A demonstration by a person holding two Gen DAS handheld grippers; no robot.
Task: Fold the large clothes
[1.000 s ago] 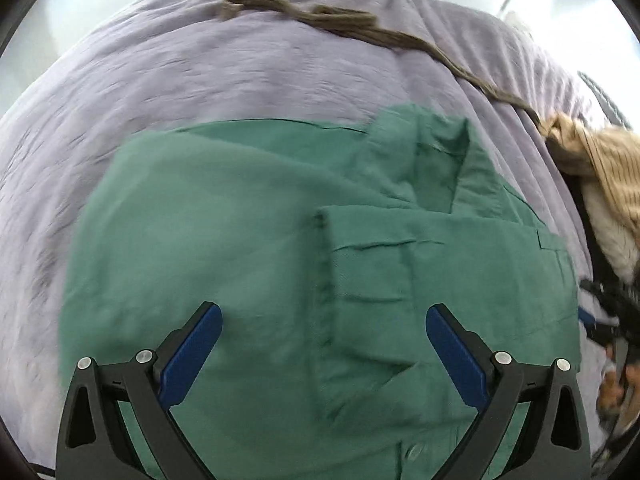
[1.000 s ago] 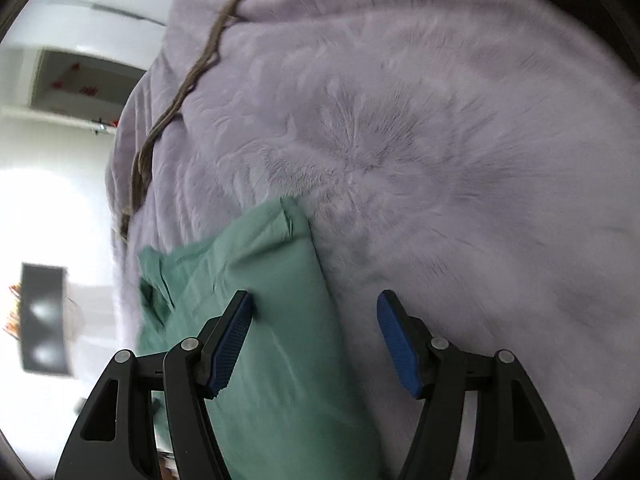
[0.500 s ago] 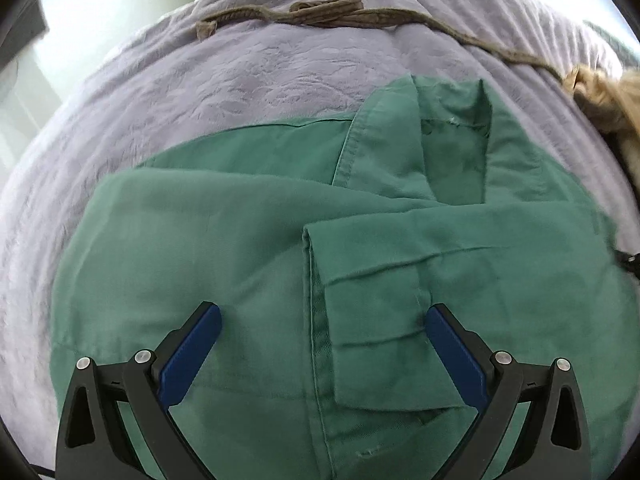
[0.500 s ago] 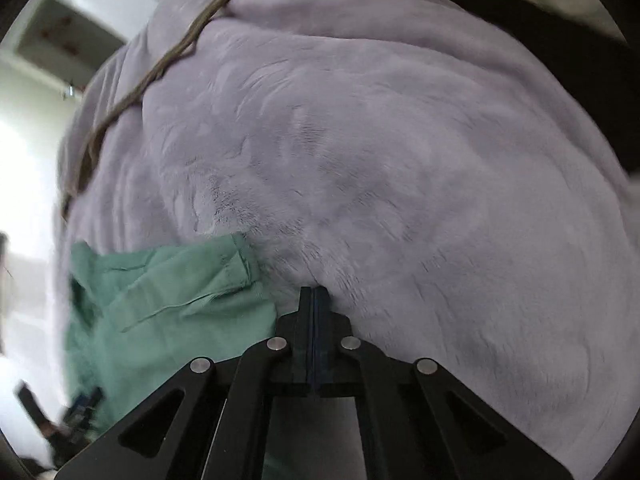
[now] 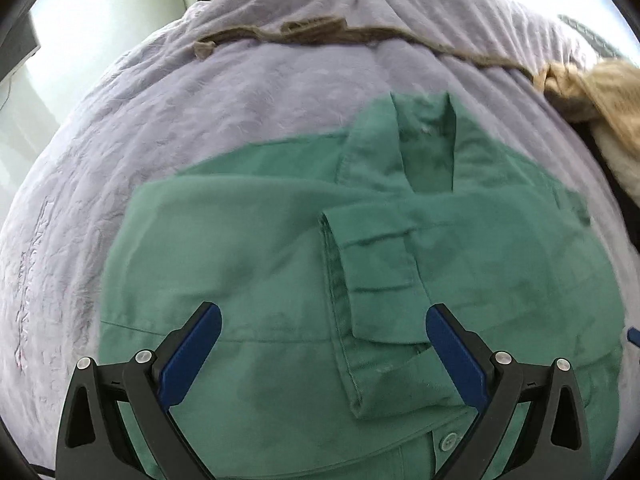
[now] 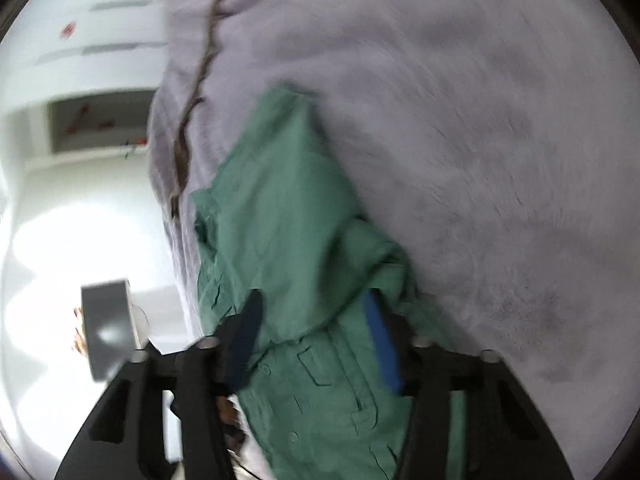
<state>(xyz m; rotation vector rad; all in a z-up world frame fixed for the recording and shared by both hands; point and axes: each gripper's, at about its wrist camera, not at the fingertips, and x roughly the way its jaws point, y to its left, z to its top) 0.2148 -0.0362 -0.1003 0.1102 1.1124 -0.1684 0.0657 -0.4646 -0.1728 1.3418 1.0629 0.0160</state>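
On lilac bedspread [image 5: 248, 92]: one green shirt [image 5: 260, 264], two grippers.

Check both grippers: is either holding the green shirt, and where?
Left gripper is open above the green shirt, holding nothing. Right gripper looks open around shirt fabric; blur hides any hold.

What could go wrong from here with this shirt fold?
1. The folded sleeve lies loose across the shirt; moving the shirt may slide it off.
2. The right gripper has fabric bunched between open fingers, in a blurred view; a close may catch extra layers.
3. The left gripper is open, holding nothing, so the shirt's other side is unsecured.
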